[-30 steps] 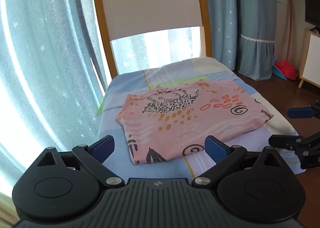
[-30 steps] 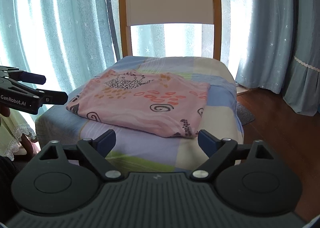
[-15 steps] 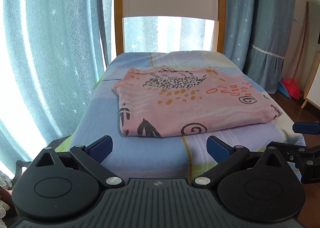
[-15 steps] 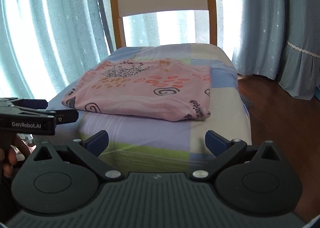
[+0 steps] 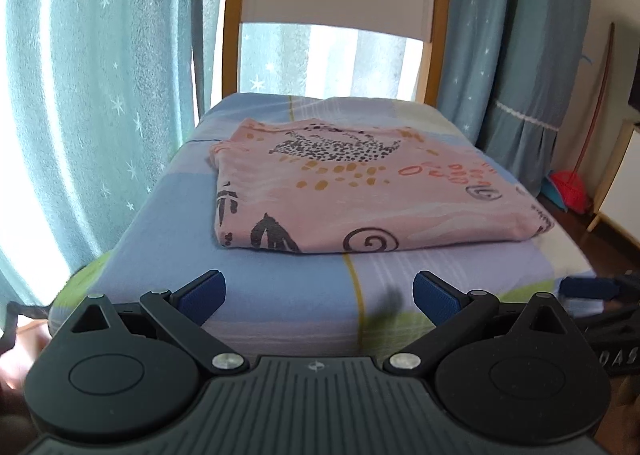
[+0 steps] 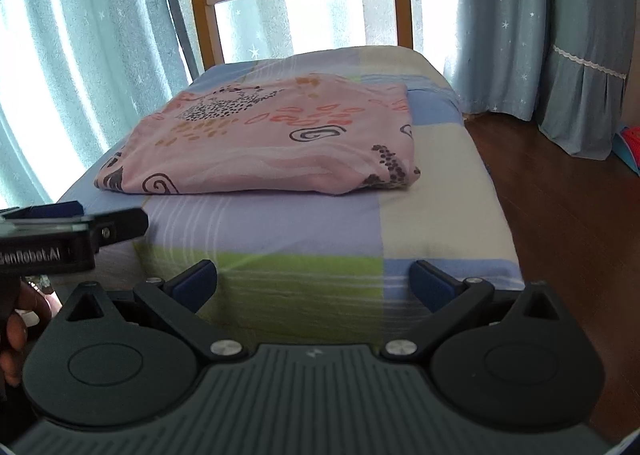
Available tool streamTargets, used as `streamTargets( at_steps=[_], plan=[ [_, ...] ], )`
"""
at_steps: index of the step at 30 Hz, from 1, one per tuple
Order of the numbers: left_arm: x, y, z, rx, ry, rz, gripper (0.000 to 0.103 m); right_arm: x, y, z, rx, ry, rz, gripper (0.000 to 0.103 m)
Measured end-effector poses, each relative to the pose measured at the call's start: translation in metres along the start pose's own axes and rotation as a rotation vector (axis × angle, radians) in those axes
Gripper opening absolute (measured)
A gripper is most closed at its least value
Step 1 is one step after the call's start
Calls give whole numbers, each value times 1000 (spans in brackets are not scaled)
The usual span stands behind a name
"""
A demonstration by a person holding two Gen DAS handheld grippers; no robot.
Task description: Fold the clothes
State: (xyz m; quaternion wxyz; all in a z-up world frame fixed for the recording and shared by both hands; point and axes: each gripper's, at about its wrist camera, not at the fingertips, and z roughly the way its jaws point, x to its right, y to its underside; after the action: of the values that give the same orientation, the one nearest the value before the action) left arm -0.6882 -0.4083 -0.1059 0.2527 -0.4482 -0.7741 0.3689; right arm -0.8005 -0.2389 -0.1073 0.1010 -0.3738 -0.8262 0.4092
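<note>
Cloth, pink and printed with black spirals, dots and orange marks, lies folded into a flat rectangle [image 5: 360, 191] on the seat cushion [image 5: 280, 295] of a wooden-framed chair [image 5: 434, 15]; the cushion wears a patchwork cover of blue, lilac, green and cream. The folded garment's long axis runs across the seat, side to side as both cameras see it, with its shorter sides toward the chair's left and right edges. One long edge faces the gripper side and shows as a thick rounded fold, the other faces the chair back. In the right wrist view the same garment [image 6: 272, 139] sits toward the back and middle of the seat, leaving a broad bare strip of cushion in front of it. The left gripper [image 5: 319, 293] is held low before the cushion's front edge, its blue-padded fingers spread wide and empty; the garment lies well beyond the fingertips, centred slightly right of the gap between them. The right gripper [image 6: 314, 281] is likewise spread wide, holding nothing, level with the front face of the cushion; the garment lies ahead and above its fingertips, apart from them. In the right wrist view the left gripper's body shows at the left edge, with part of a hand [image 6: 16, 327] below it. Pale blue star-printed curtains [image 5: 100, 95] hang behind the chair, and dark wooden floor [image 6: 560, 215] lies to the right.
</note>
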Motion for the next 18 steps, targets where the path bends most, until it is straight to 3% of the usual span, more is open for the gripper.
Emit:
streamTargets(
  at_steps=[7, 10, 18],
  plan=[
    [2, 2, -4, 19, -65, 52, 103, -3, -3, 0, 20, 26, 22, 103],
    [-1, 3, 2, -20, -69, 38, 103, -5, -2, 1, 25, 39, 23, 103],
    [7, 6, 6, -33, -101, 90, 103, -9, -4, 6, 18, 79, 50, 103]
  ],
)
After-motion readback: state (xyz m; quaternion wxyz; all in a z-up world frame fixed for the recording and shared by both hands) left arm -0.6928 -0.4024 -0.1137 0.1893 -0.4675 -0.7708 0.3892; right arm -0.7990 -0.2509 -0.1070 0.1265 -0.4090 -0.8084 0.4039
